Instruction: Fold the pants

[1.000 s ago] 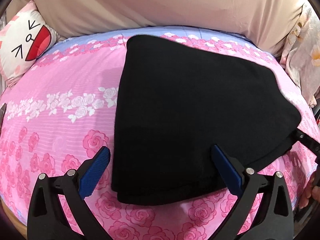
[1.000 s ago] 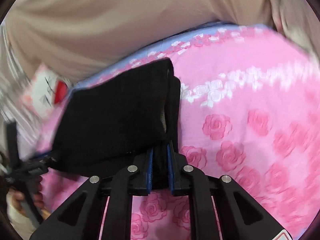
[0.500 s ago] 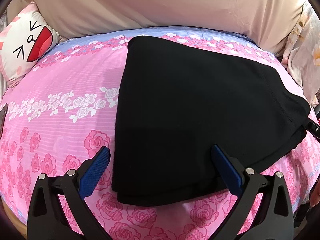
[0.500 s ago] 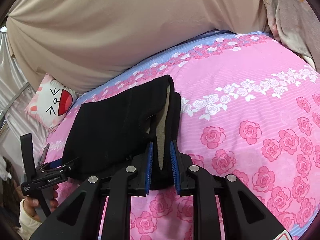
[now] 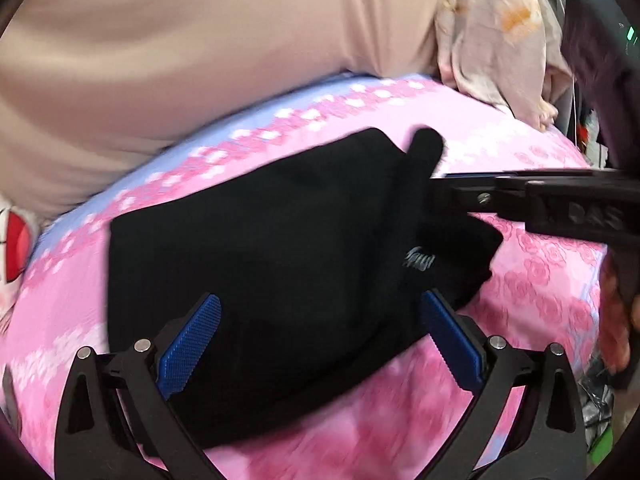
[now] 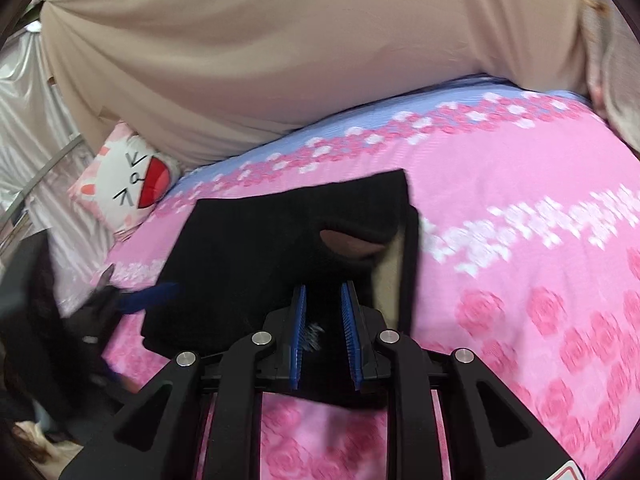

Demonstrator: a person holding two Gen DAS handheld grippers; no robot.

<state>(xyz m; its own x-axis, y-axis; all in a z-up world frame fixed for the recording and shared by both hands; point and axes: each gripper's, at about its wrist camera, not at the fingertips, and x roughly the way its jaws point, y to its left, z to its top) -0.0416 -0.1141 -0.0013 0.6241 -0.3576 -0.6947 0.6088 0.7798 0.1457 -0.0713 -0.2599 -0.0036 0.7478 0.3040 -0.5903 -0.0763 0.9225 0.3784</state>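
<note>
Left wrist view is showing the left gripper [image 5: 320, 344] hovering with its blue pads [image 5: 188, 346] spread wide apart, closing on nothing, just above the near edge of the black pants [image 5: 256, 248]. These pants are lying folded on the pink rose-patterned bedsheet [image 5: 540, 264], with a bunched piece lifting at their right end. Coming in from the right, the right gripper [image 5: 440, 192] is reaching into that raised cloth. Right wrist view is showing the right gripper [image 6: 324, 332] with its fingers [image 6: 298, 336] drawn close, pinching a fold of the pants [image 6: 248, 248]. A cartoon-face pillow [image 6: 128, 184] is sitting at the far left, against a beige cover [image 6: 280, 60]
</note>
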